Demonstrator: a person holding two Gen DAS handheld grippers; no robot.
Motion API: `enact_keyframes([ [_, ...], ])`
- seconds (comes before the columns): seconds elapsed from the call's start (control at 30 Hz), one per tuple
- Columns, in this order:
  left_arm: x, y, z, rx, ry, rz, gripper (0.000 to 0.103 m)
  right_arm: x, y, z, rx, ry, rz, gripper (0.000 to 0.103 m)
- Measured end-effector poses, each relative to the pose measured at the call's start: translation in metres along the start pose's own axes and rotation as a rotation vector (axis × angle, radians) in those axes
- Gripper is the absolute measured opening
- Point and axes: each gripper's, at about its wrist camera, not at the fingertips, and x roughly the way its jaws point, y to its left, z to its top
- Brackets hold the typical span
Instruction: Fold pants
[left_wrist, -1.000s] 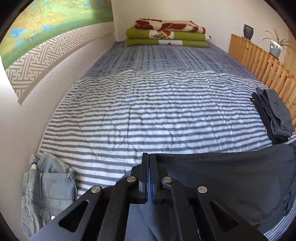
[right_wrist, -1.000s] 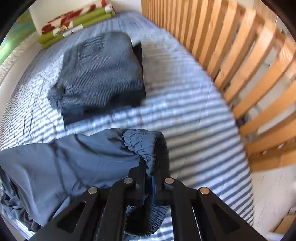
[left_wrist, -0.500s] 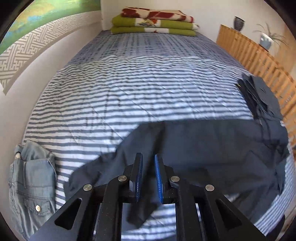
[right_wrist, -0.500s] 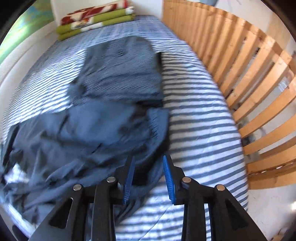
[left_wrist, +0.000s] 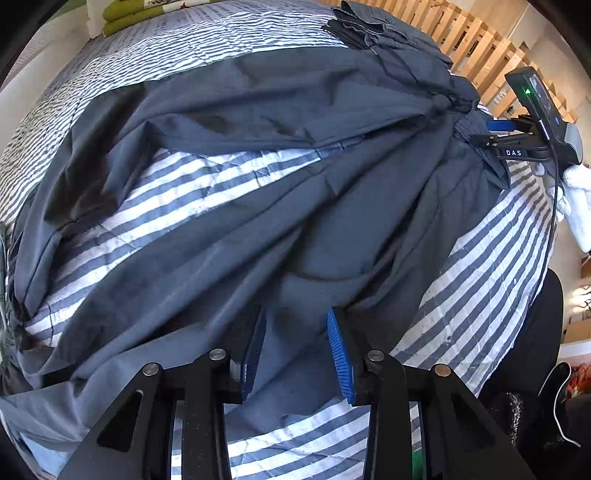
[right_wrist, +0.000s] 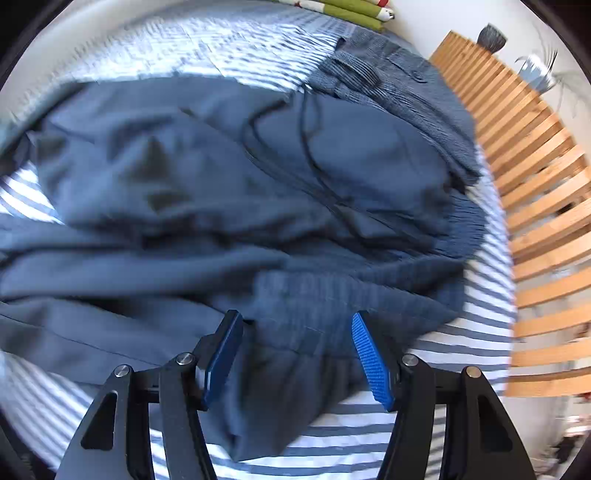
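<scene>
Pants laid out on the bed, both grips just released – re-grasp for the first fold is judged next.

Dark pants (left_wrist: 280, 206) are spread rumpled across the striped bed (left_wrist: 480, 295), legs splayed apart, not yet folded. Left gripper (left_wrist: 297, 349): jaws have just been opening, now part-open, pointed steeply down, cloth below and between them but not pinched. Right gripper (right_wrist: 299, 360): jaws have just been opening, now wider, elastic waistband (right_wrist: 354, 291) just ahead of and under them, unpressed. Next move calls for legs to be aligned one over the other; fresh pinches at waistband and leg are needed. A folded pile (right_wrist: 391, 77) lies beyond the waist, well ahead of the right jaws.
</scene>
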Motion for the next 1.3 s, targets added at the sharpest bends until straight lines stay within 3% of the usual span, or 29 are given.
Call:
enact_keyframes([
  [0.03, 0.001, -0.001, -0.003, 0.012, -0.004, 0.009, 0.037, 0.002, -0.001, -0.004, 0.006, 0.009, -0.025, 0.057],
  [0.07, 0.003, -0.003, -0.005, 0.016, -0.003, 0.006, 0.037, 0.003, -0.007, -0.01, 0.039, 0.017, -0.017, 0.048],
  [0.1, 0.004, -0.003, -0.007, 0.014, -0.001, -0.012, 0.037, 0.001, -0.015, -0.018, 0.087, 0.017, 0.005, 0.033],
  [0.17, 0.005, -0.003, -0.011, 0.013, 0.007, -0.03, 0.037, -0.006, -0.036, -0.036, 0.187, 0.013, 0.055, 0.012],
  [0.23, 0.007, -0.01, -0.016, 0.032, 0.013, -0.021, 0.035, -0.021, -0.063, -0.06, 0.308, -0.025, 0.094, 0.011],
  [0.3, 0.006, -0.019, -0.021, 0.057, 0.015, -0.023, 0.026, -0.037, -0.089, -0.092, 0.424, -0.062, 0.088, 0.01],
  [0.37, 0.006, -0.03, -0.027, 0.095, 0.017, -0.017, 0.025, -0.05, -0.12, -0.134, 0.571, -0.092, 0.145, 0.009],
  [0.43, 0.004, -0.04, -0.032, 0.132, 0.012, -0.009, 0.025, -0.047, -0.146, -0.171, 0.685, -0.066, 0.197, 0.009],
  [0.53, 0.002, -0.055, -0.036, 0.168, 0.009, -0.02, 0.025, -0.03, -0.159, -0.203, 0.706, 0.014, 0.194, 0.012],
  [0.63, 0.001, -0.069, -0.039, 0.219, 0.004, -0.004, 0.026, -0.024, -0.168, -0.216, 0.722, 0.063, 0.199, 0.028],
  [0.73, 0.003, -0.079, -0.038, 0.241, 0.005, 0.006, 0.029, -0.035, -0.171, -0.214, 0.719, 0.006, 0.119, 0.031],
  [0.83, 0.016, -0.082, -0.03, 0.263, 0.035, -0.002, 0.034, -0.047, -0.169, -0.204, 0.662, -0.055, 0.16, 0.037],
  [0.9, 0.026, -0.085, -0.027, 0.277, 0.052, 0.015, 0.034, -0.048, -0.161, -0.183, 0.589, -0.067, 0.144, 0.054],
  [1.0, 0.035, -0.091, -0.024, 0.303, 0.053, 0.027, 0.034, -0.036, -0.139, -0.158, 0.462, -0.032, 0.146, 0.057],
  [1.1, 0.034, -0.093, -0.021, 0.308, 0.049, 0.016, 0.032, -0.015, -0.123, -0.143, 0.375, 0.041, 0.055, 0.056],
  [1.3, 0.02, -0.104, -0.015, 0.348, 0.02, -0.034, 0.033, -0.014, -0.13, -0.151, 0.406, 0.072, 0.149, 0.056],
])
